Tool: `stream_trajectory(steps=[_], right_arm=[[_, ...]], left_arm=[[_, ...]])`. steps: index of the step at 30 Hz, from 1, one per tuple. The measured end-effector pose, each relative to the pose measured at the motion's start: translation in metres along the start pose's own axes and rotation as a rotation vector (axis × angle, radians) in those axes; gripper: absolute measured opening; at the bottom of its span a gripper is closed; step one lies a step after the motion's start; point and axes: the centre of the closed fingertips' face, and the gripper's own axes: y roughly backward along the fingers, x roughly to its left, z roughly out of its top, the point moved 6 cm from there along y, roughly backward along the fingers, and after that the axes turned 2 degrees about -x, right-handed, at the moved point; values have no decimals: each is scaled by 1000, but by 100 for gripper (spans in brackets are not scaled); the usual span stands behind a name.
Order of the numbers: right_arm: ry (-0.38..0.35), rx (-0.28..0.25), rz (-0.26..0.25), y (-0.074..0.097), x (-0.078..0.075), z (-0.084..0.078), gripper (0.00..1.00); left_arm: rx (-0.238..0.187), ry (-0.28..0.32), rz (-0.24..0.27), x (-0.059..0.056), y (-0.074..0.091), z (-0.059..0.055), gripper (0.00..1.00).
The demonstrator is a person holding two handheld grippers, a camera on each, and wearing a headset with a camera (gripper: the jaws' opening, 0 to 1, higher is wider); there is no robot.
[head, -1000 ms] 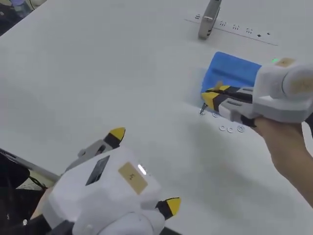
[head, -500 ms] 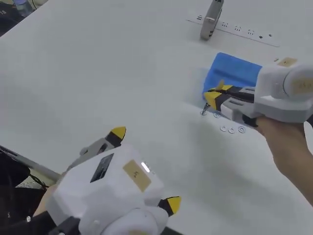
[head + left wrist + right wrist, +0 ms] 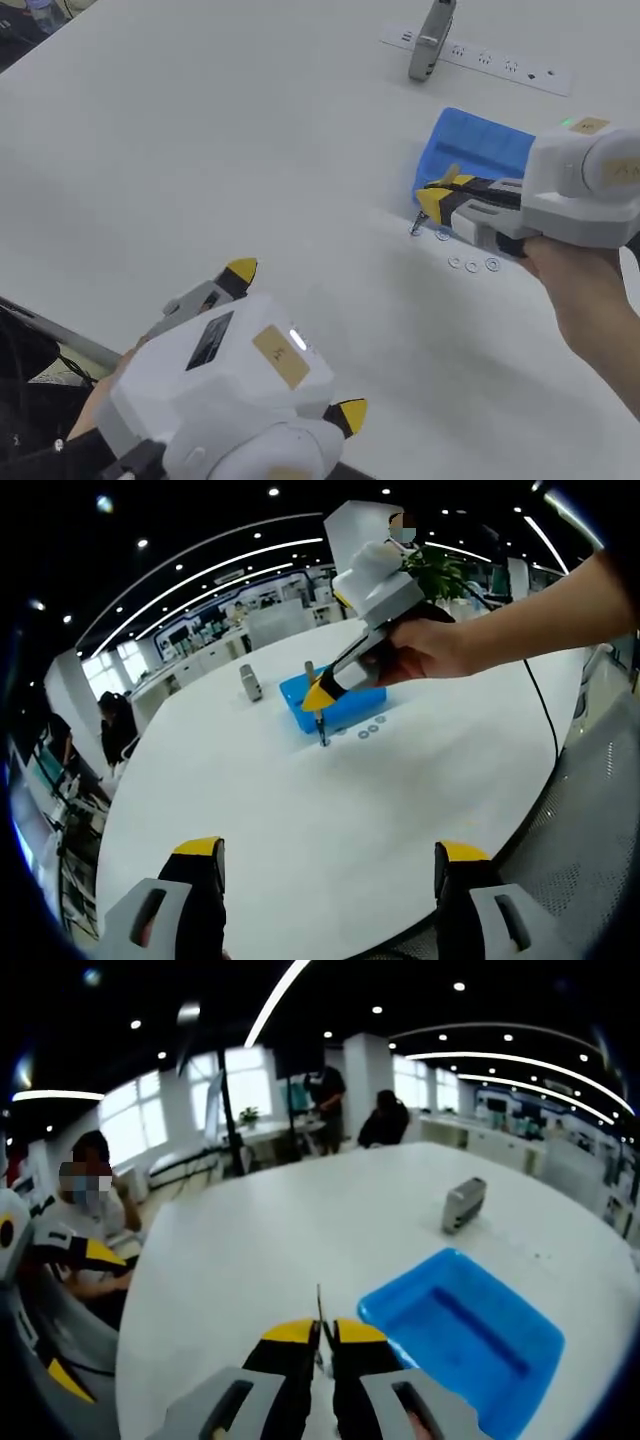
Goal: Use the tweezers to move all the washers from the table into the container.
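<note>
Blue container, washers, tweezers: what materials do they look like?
Container: likely plastic; uniform saturated blue with a soft sheen and moulded rounded corners.
Washers: probably metal; small pale rings with a silvery glint.
Tweezers: seemingly metal; thin grey tips, too small to be sure.

Left gripper: white boxy housing, black jaws with yellow tips, tan sticker, black label, small white light lit. Right gripper: same white/black/yellow build, second tan sticker, green light. Black cable trails below it.
</note>
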Motion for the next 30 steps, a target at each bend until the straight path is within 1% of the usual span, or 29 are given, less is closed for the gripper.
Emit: stream_trajectory(steps=[2, 5, 11, 13, 14, 15, 18, 20, 22, 23, 25, 28, 30], right_arm=[[-5, 0, 3, 0, 1, 0, 2], [11, 12, 0, 0, 1, -2, 2], [12, 8, 8, 0, 5, -2, 2], [36, 15, 7, 0, 6, -2, 2], [60, 18, 0, 1, 7, -3, 2], [66, 19, -5, 1, 7, -3, 1], [61, 25, -10, 0, 7, -3, 1], [74, 32, -29, 0, 5, -2, 1], [62, 43, -38, -1, 1, -1, 0], [50, 46, -38, -1, 1, -1, 0], [28, 49, -41, 0, -2, 0, 0], [-4, 58, -55, 0, -6, 0, 0], [-19, 49, -66, 4, -9, 3, 0]], left_arm=[[3, 0, 1, 0, 0, 0, 88], [3, -1, 1, 0, 0, 0, 88], [1, 0, 3, 1, 0, 0, 88], [0, -2, 5, 1, 0, 0, 88], [0, -1, 7, 1, 0, 0, 88], [0, 1, 9, 2, 0, 0, 88], [-3, 15, 25, 5, 0, 0, 88], [-7, 28, 41, 8, 1, 0, 88], [-9, 37, 44, 9, 2, 0, 88], [-24, 36, 52, 10, 3, 2, 88], [-37, 34, 65, 12, 5, 3, 87], [-36, 37, 73, 13, 5, 3, 87], [-43, 34, 78, 14, 6, 4, 88]])
